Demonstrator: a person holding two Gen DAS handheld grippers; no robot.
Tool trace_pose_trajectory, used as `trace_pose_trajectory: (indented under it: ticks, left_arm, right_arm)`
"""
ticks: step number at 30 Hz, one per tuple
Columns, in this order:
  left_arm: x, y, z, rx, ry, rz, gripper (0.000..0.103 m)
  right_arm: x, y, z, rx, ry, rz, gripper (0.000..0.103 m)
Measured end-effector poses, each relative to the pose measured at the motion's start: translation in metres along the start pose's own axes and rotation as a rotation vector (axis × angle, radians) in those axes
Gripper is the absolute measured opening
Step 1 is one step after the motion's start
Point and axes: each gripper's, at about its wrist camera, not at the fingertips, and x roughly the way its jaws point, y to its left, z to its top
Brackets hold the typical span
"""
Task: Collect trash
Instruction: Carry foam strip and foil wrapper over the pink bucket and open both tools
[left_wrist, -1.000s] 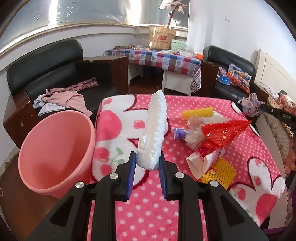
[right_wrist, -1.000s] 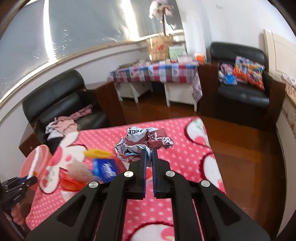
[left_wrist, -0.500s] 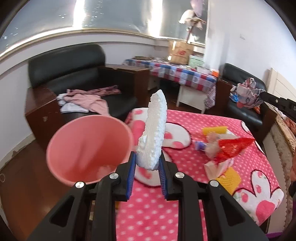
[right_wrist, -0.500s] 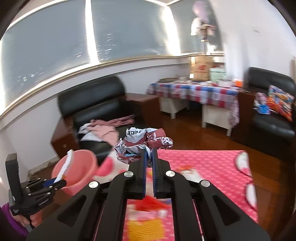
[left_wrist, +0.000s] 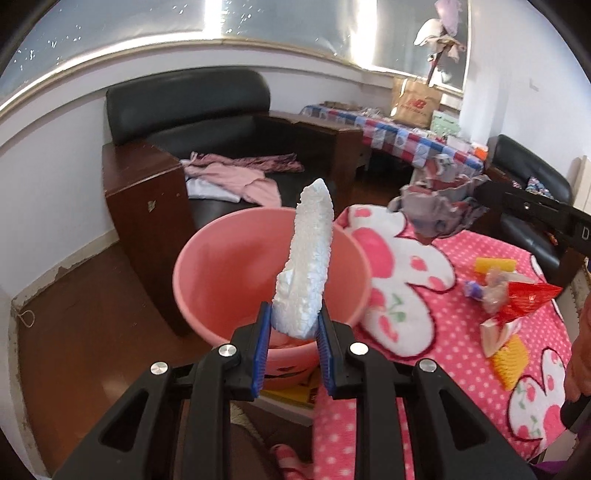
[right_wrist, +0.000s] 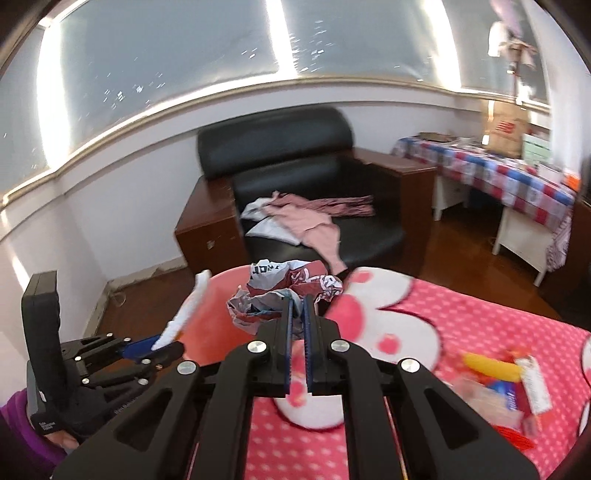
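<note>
A wide curved window runs along the white wall, glaring with daylight; beneath it stands a black leather armchair with pink clothes strewn on its seat; the floor is dark polished wood; a checked-cloth table stands further right.

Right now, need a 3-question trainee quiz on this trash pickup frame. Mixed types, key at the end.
1. True or false: the left claw holds a white foam piece.
2. What does the right claw grip? A) yellow sponge B) crumpled wrapper C) pink cloth
3. Fill in: the foam piece sits in front of the pink ____ in the left wrist view.

Key: 1 true; 2 B; 3 bucket.
</note>
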Motion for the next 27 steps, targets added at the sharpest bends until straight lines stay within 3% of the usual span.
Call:
trace_pose_trajectory:
  ticks: [14, 27]
  left_arm:
    - [0.059, 0.027, 0.017, -0.033, 0.195, 0.001, 0.023]
    - [0.088, 0.027, 0.017, -0.011, 0.298, 0.013, 0.025]
  right_arm:
    - [0.096, 0.034, -0.021, -0.08, 0.204, 0.011, 0.006]
    - [0.119, 0.038, -0.033, -0.111, 0.29, 0.007, 0.006]
